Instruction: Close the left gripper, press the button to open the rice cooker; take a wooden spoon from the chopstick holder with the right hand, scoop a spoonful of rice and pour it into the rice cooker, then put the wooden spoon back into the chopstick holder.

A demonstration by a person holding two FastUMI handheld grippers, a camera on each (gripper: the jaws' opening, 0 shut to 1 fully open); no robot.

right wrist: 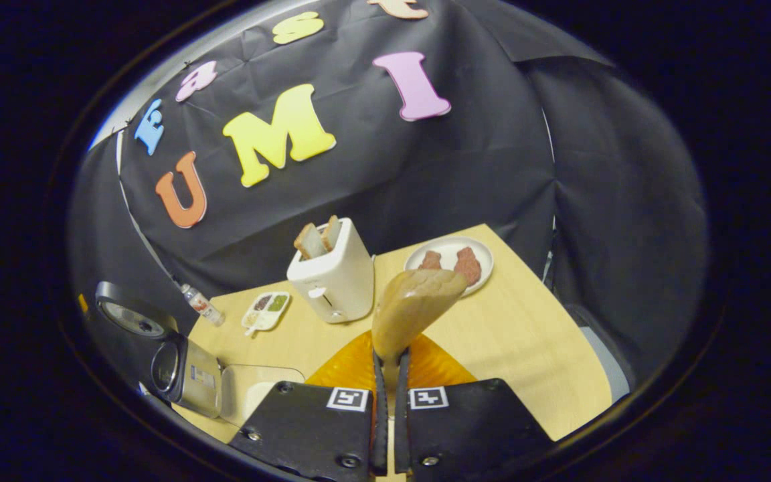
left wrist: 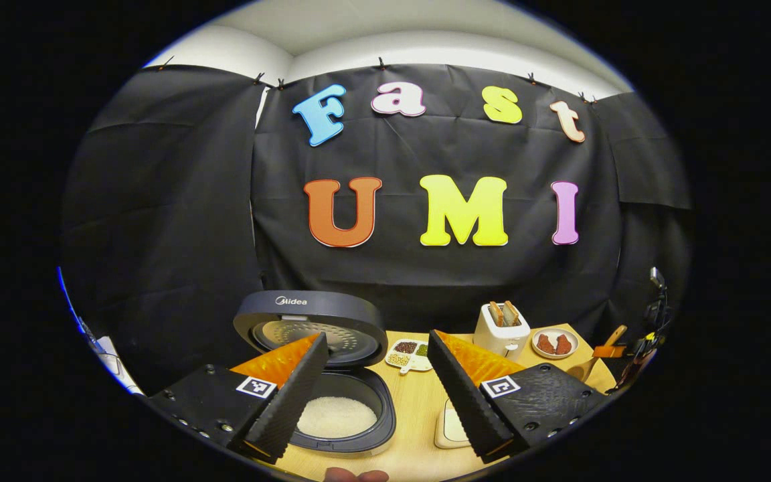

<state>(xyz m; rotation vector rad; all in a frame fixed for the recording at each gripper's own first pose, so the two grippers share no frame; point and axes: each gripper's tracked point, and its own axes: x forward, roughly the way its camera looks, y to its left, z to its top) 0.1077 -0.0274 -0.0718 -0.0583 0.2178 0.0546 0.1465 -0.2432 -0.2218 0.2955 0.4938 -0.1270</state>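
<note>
1. White rice fills the pot of the open rice cooker, lid raised, seen just past the left finger of the left gripper, whose fingers are spread wide with nothing between them.
2. Between those fingers, farther off, lies a divided dish of grains; beyond the right finger stand a toaster holding bread and a plate of meat.
3. The right gripper pinches the handle of the wooden spoon, fingers nearly together, bowl rising ahead of the fingertips above the wooden table.
4. A rice container sits left of the right gripper's fingers.
</note>
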